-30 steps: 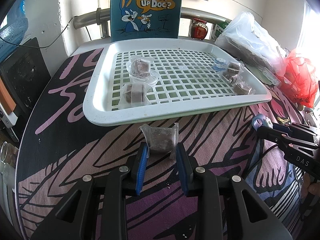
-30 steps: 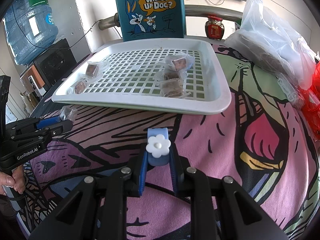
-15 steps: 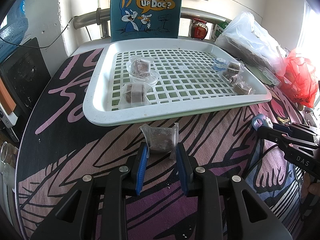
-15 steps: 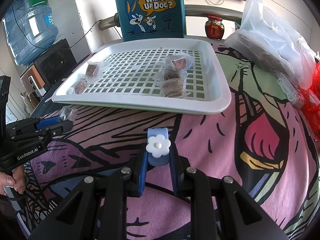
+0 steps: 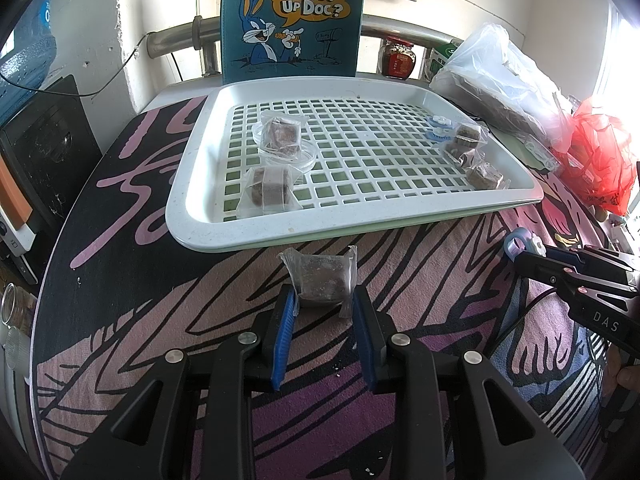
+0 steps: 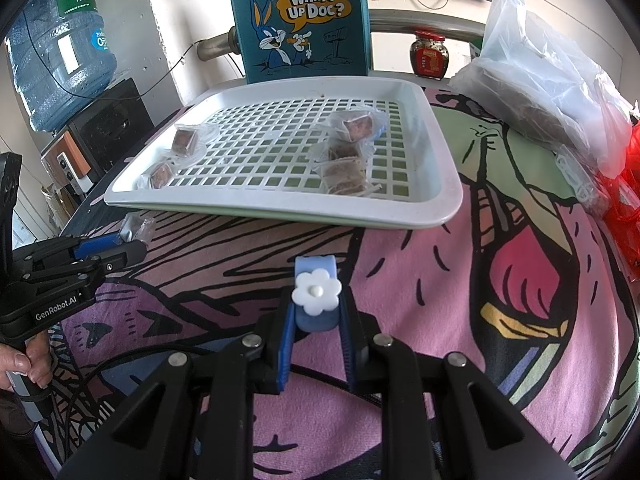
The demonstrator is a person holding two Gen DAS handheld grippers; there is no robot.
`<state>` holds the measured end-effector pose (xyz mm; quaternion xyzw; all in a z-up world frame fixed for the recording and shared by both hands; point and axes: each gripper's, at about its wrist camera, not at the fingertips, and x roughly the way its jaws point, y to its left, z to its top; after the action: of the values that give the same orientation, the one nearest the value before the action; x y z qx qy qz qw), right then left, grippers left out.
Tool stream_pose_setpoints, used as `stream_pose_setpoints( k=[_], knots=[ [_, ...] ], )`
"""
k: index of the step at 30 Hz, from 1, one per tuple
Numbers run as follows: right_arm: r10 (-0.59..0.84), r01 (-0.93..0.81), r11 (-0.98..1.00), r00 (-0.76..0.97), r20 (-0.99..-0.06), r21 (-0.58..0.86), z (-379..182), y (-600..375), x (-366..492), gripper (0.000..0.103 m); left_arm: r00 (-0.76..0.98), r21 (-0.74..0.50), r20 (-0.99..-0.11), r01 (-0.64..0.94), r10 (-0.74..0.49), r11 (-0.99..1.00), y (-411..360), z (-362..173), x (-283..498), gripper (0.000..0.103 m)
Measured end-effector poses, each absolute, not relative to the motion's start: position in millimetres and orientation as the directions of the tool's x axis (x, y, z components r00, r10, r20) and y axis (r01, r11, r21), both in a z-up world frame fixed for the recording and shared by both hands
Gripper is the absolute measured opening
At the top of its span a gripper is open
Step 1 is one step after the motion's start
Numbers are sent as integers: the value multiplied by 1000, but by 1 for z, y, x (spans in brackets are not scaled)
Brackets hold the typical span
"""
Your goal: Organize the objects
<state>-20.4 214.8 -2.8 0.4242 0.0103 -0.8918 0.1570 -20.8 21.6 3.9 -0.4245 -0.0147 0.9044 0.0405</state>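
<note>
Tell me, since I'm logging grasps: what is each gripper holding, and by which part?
The right gripper pinches the blue flower clip by its lower sides. The left gripper brackets the wrapped brown block; whether it grips cannot be told.

Left tongs parted around wrapped brown snack, near white tray.

A cartoon bag, water jug and red jar stand behind.

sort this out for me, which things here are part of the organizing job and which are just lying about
Job: white tray; wrapped snack between the left gripper fingers; blue flower clip gripped by the right gripper; wrapped snacks in tray.

Lying about: cartoon bag; jar; clear plastic bag; water bottle.
</note>
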Motion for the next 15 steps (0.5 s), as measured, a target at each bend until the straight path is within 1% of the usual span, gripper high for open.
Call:
stream_pose_setpoints(
  k=[15],
  knots=[
    [-268,289,-951,-592,-760,110,-3,212,-20,20,-636,-70,-766,-61,93,-996,20,4,-21,27]
  ],
)
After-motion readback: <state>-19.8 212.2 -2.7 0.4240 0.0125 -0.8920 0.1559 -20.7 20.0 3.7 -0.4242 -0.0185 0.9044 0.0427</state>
